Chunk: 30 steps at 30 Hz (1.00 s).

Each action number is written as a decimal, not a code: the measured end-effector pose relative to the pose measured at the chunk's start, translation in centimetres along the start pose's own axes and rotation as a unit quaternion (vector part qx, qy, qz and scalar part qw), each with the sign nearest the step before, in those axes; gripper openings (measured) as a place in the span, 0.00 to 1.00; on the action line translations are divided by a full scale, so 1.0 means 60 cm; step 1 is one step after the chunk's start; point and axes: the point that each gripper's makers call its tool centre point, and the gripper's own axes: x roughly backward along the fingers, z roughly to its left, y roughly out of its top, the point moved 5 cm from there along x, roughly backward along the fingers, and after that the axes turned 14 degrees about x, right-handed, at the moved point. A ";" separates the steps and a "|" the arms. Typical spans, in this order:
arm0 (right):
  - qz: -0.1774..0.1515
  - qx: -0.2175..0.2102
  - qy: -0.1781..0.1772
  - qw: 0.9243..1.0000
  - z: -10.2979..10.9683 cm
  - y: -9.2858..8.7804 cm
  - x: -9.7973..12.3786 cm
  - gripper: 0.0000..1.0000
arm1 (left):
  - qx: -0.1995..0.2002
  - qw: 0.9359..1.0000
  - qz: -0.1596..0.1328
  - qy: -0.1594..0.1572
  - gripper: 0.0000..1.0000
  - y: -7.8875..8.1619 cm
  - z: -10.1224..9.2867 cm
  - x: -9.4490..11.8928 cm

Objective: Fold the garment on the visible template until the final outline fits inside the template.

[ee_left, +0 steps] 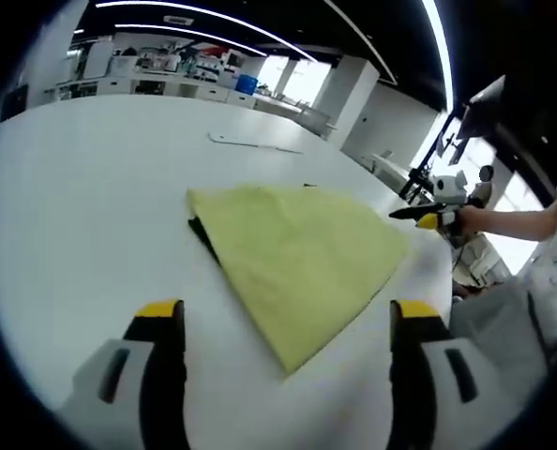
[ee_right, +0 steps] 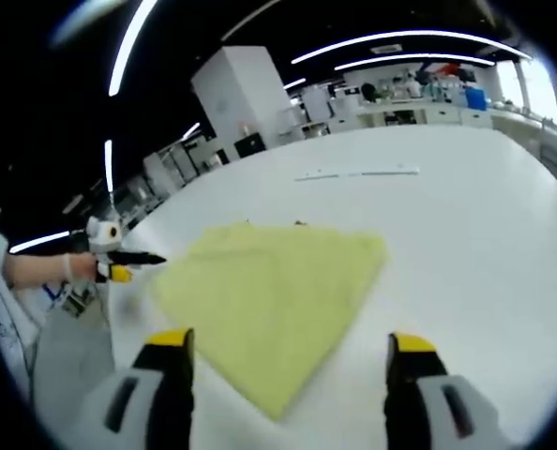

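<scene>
Garment [ee_left: 302, 262]: yellow-green cloth, folded flat into a compact, roughly triangular-to-square shape; lies on the white table [ee_left: 82, 216], mid-surface.

Template [ee_left: 202, 234]: a dark edge peeps from under the garment's left side in the left gripper view; its full outline is hidden, so fit cannot be confirmed.

Left gripper [ee_left: 288, 323]: jaws wide apart, nothing held, hovering near the garment's closest corner.

Right gripper [ee_right: 291, 352]: jaws wide apart, empty, near the garment's closest point.

Progress: folding looks largely done; remaining, in my judgement, is checking the outline against the template, perhaps one tidy-up tuck.
</scene>
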 end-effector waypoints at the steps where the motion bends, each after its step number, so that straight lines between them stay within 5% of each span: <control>1: -0.001 -0.003 -0.001 1.000 -0.001 -0.003 0.004 0.83 | 0.000 1.000 0.000 0.000 0.86 -0.004 0.001 0.002; 19: 0.009 -0.010 -0.002 1.000 0.016 -0.044 0.030 0.71 | 0.014 1.000 -0.010 -0.009 0.73 -0.042 -0.028 0.023; 30: 0.026 -0.012 0.018 0.999 0.029 -0.066 0.029 0.35 | 0.027 1.000 -0.004 -0.012 0.41 -0.054 -0.016 0.019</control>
